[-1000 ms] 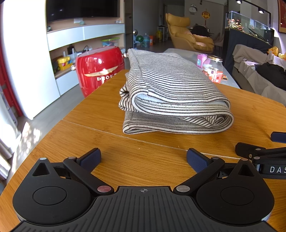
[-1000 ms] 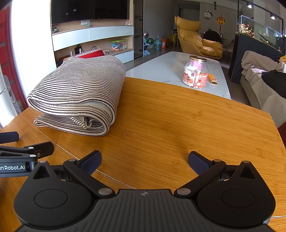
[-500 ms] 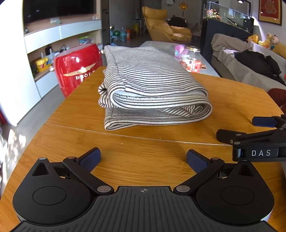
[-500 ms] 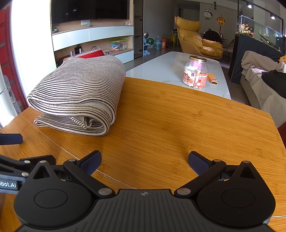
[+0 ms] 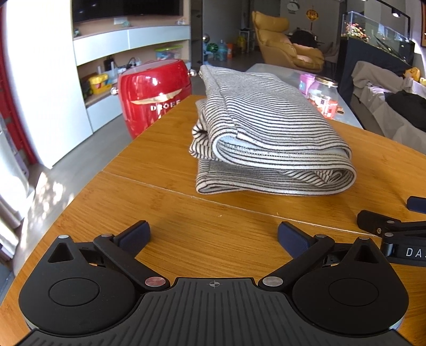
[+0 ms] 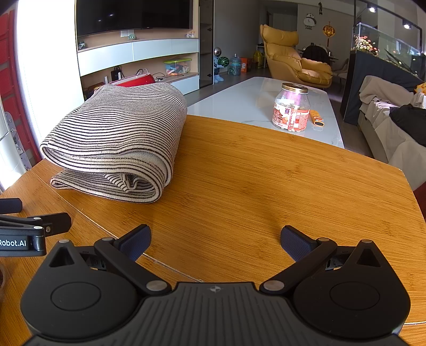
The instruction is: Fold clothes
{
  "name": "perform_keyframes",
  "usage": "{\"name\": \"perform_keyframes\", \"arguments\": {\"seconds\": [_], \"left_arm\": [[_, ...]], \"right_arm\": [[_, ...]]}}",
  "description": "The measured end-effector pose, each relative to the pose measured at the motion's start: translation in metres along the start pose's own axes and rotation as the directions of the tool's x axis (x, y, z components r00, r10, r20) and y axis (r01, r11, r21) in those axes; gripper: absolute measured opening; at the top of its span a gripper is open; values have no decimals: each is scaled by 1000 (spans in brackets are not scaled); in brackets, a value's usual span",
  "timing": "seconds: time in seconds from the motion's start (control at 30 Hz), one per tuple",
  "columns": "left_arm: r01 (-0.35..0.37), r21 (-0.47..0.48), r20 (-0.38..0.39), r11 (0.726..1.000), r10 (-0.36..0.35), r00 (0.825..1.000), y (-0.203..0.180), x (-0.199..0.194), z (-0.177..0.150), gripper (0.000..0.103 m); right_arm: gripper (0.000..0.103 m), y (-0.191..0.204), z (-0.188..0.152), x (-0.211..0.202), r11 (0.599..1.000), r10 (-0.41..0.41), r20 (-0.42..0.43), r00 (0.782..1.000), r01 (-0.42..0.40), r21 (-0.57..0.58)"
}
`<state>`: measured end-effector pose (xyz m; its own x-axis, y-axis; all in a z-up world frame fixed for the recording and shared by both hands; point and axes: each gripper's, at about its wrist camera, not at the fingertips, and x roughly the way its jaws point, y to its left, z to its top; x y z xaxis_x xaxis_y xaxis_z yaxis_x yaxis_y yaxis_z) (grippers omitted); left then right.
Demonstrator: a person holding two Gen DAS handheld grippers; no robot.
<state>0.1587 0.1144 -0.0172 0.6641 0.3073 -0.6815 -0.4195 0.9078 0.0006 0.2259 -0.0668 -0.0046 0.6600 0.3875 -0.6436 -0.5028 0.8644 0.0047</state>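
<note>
One folded striped garment [image 5: 266,138], two hand-held grippers.

A living room in daylight. A wooden table [image 6: 293,181] fills the lower frame. Behind it stands a white marble coffee table [image 6: 239,103]. At upper left, a dark television [image 6: 133,14] hangs above white shelving [image 6: 138,52]. A yellow armchair [image 6: 290,60] sits at upper centre, a glass aquarium [image 6: 386,49] at upper right. Sunlight patches the grey floor [image 5: 53,186] at left.

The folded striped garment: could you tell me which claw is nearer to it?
Left, narrowly. The left claw faces the striped garment head-on; the right claw sits off to its right.
</note>
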Motion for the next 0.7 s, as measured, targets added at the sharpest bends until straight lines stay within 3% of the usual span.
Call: {"name": "perform_keyframes", "arguments": {"seconds": [0.7], "left_arm": [[17, -17, 10, 1000, -17, 1000, 4, -1, 0, 103]], "right_arm": [[103, 0, 0, 0, 1000, 0, 0, 1000, 0, 0]]}}
